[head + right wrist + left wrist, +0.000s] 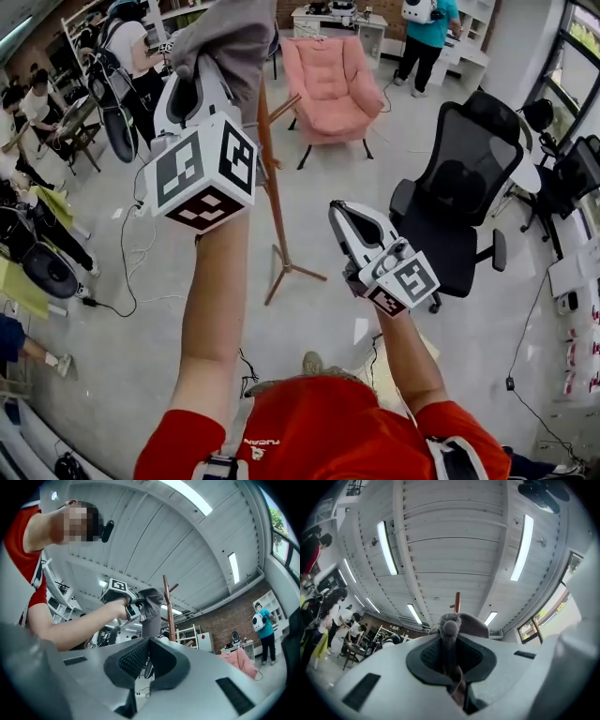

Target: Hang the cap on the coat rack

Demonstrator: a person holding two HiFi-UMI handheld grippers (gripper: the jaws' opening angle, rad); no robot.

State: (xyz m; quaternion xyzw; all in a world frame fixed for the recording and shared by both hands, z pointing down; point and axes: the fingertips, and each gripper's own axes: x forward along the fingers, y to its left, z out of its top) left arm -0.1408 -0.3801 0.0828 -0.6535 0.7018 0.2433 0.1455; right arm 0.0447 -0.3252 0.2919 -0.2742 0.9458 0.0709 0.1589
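Observation:
A grey cap is raised high at the top of the head view, with my left gripper shut on its fabric. The cap hangs right beside the upper part of the brown wooden coat rack. In the left gripper view the cap bunches between the jaws, and the rack's top pokes up just behind it. My right gripper is lower and to the right of the pole, shut with nothing in it. The right gripper view shows its jaws closed, with the cap and the rack above them.
A pink armchair stands behind the rack and a black office chair to its right. Several people and bicycles crowd the left side. Cables trail across the floor. A person in teal stands at the back.

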